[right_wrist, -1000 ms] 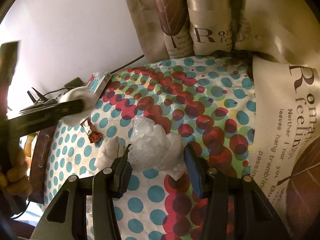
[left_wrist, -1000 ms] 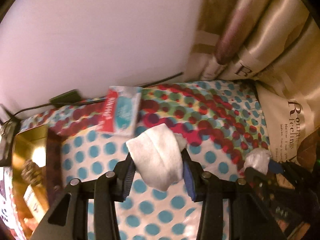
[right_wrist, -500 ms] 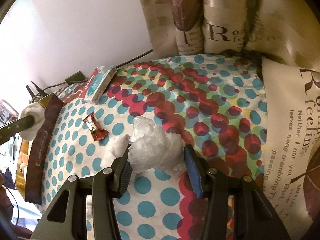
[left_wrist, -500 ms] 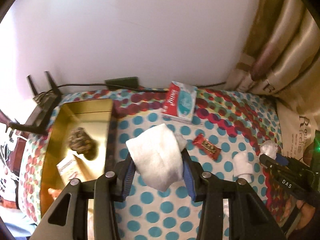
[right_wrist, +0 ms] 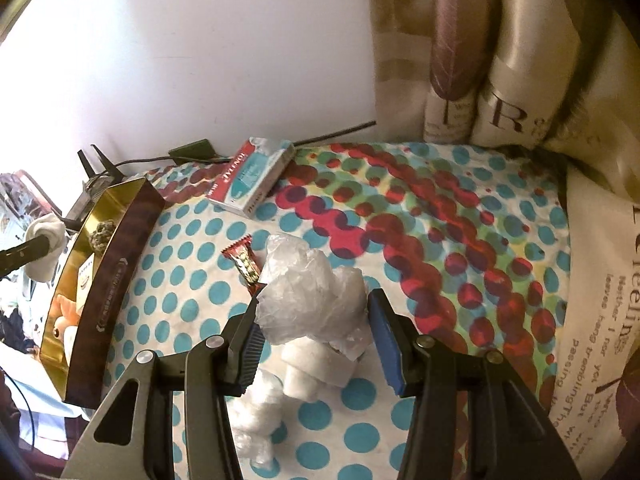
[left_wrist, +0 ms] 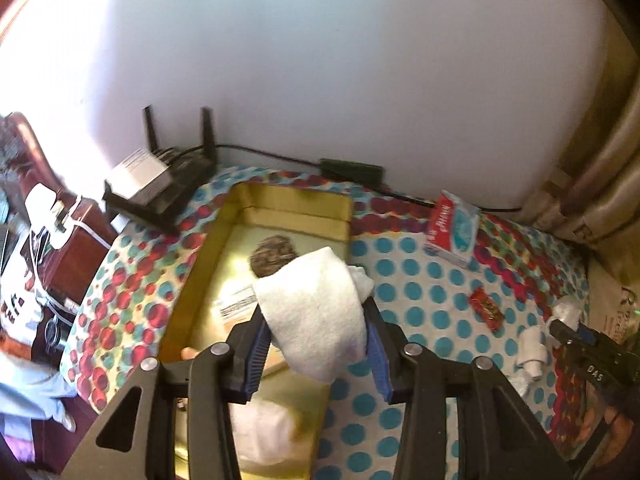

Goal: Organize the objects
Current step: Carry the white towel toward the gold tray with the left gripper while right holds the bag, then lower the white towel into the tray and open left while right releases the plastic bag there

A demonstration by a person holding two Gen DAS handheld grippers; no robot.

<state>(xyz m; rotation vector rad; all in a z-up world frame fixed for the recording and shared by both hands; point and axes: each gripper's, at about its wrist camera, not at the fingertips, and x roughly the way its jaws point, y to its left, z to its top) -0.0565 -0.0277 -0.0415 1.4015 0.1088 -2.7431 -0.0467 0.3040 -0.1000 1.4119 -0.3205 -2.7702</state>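
left gripper (left_wrist: 316,344) swung over gold tin (left_wrist: 200,280)

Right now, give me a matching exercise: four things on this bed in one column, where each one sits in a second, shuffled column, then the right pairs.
Things:
1. white cloth roll
2. crumpled clear plastic
3. red candy wrapper
4. red and teal box

Places:
A. lying loose on the dotted sheet beside the gold tin
B. between the left gripper's fingers
C. near the wall, by the black cable
D. between the right gripper's fingers

Pairs: 1-B, 2-D, 3-A, 4-C
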